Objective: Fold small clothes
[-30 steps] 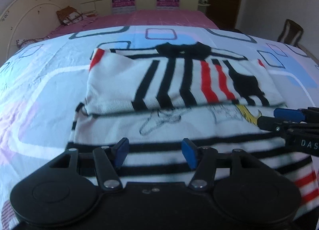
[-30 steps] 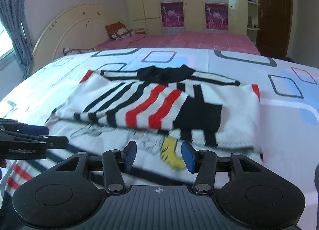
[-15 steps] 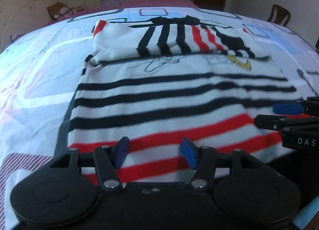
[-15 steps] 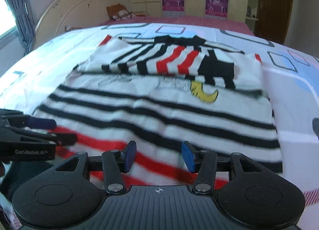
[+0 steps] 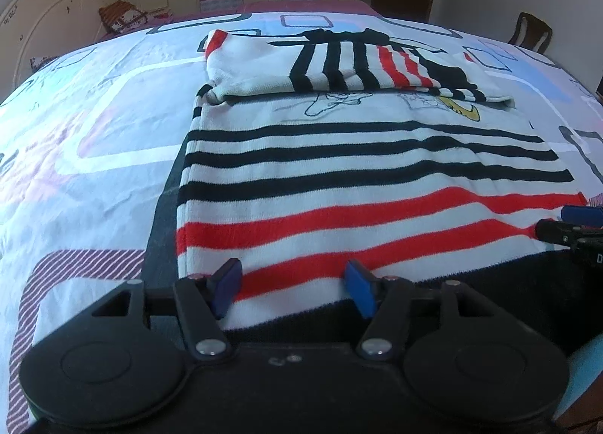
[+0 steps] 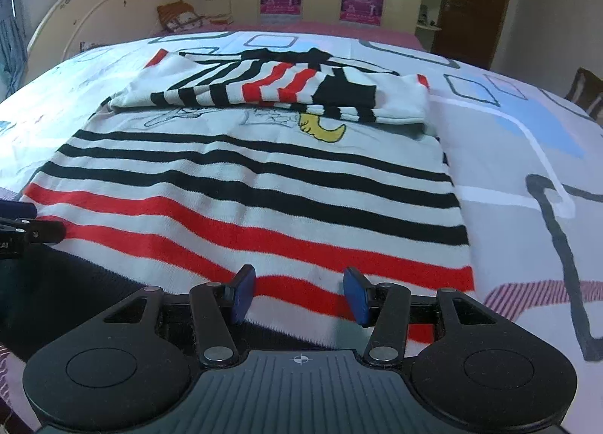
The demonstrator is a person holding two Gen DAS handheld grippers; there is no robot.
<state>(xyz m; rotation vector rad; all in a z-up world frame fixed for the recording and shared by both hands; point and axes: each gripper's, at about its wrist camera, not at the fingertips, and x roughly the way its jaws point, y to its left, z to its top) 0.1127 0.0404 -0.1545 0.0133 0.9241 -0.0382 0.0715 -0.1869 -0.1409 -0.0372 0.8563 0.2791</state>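
Now, in the left wrist view, the left claw (image 5: 292, 285) is hanging open and empty just over the near hem of the striped sweater (image 5: 358, 185), which is lying flat on the bed (image 5: 94, 140) with its sleeves already folded across the chest, so I reckon it is wanting to pinch that hem close to the left corner. In the right wrist view, the right claw (image 6: 297, 292) is likewise gaping with nothing in it above the hem's right end, and both should probably be lifting level together to keep the fold square.
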